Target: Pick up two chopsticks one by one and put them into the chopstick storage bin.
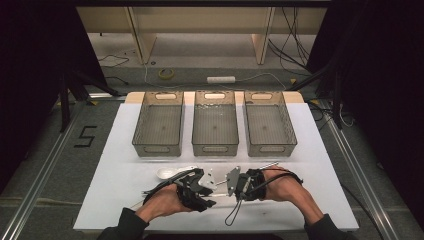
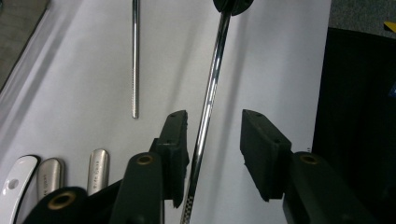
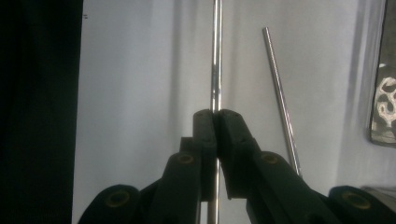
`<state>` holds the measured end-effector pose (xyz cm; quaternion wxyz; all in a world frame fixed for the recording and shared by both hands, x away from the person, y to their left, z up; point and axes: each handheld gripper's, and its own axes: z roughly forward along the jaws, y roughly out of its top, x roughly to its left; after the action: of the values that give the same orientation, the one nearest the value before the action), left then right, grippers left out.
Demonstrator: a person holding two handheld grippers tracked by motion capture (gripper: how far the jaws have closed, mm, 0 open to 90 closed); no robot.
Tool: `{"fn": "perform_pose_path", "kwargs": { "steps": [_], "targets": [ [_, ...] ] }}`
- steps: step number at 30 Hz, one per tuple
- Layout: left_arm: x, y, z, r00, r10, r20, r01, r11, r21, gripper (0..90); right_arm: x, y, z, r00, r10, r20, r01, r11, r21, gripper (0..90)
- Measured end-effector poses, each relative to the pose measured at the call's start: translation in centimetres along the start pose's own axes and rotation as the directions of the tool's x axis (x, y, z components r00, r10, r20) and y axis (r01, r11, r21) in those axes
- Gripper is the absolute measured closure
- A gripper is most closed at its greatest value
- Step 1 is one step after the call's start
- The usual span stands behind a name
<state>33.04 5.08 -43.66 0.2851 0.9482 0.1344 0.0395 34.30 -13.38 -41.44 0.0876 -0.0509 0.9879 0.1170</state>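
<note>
We clamp right gripper (image 3: 215, 116) on metal chopstick (image 3: 215, 70), tip at 12 | left gripper (image 2: 212, 135) brackets it, unclenched | second chopstick (image 3: 280, 98) at 1

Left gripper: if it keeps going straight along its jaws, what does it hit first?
Likely the right gripper: the metal rod between the left gripper's jaws runs straight ahead into that dark part at the top edge. Depth is hard to judge.

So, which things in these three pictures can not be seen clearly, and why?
- High view: the thin shiny metal rod is mostly hidden under the left claw and right claw.
- Left gripper view: the white spoon and two silver handles are cut by the bottom edge and the claw.
- Right gripper view: the patterned shiny object is cut by the right edge; its kind is unclear.
</note>
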Motion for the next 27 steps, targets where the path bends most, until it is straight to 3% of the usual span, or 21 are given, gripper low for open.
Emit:
{"fn": "perform_pose_path", "kwargs": {
  "steps": [11,13,17,18,19,20,23,27],
  "targets": [
    [-0.21,0.02,0.14,0.9999,0.014,-0.003,-0.014,0.9998,0.014,72.9,0.04,0.39,0.02,0.9987,-0.048,-0.015,0.048,0.999,0.013,85.9],
    [-0.23,0.03,0.20,0.9999,0.017,-0.003,-0.016,0.9997,0.017,75.3,0.20,0.46,0.03,0.9996,-0.025,-0.017,0.025,1.000,0.006,86.0],
    [-0.23,0.05,0.10,0.9998,0.018,-0.005,-0.018,0.9998,0.009,81.3,0.23,0.50,-0.04,0.9993,-0.029,-0.024,0.030,1.000,0.009,85.9],
    [-0.12,0.02,0.00,0.9999,0.011,0.009,-0.011,0.9999,0.006,81.7,0.11,0.46,-0.11,0.9981,-0.053,-0.031,0.054,0.998,0.018,85.9],
    [-0.08,0.00,-0.13,0.9995,0.020,0.025,-0.021,0.9997,0.009,82.5,0.22,0.45,-0.06,0.9987,-0.041,-0.031,0.041,0.999,0.003,85.9],
    [-0.08,0.00,-0.13,0.9995,0.020,0.025,-0.021,0.9997,0.009,83.2,0.11,0.42,-0.16,0.9972,-0.066,-0.034,0.066,0.998,0.007,85.8],
    [-0.30,0.03,-0.14,0.9985,0.039,0.039,-0.040,0.9991,0.013,84.5,0.20,0.42,-0.22,0.9967,-0.071,-0.039,0.071,0.997,-0.001,85.8],
    [-0.37,0.04,-0.15,0.9976,0.036,0.059,-0.037,0.9993,0.010,85.9,0.32,0.47,-0.27,0.9949,-0.091,-0.044,0.092,0.996,0.009,85.5]
  ]
}}
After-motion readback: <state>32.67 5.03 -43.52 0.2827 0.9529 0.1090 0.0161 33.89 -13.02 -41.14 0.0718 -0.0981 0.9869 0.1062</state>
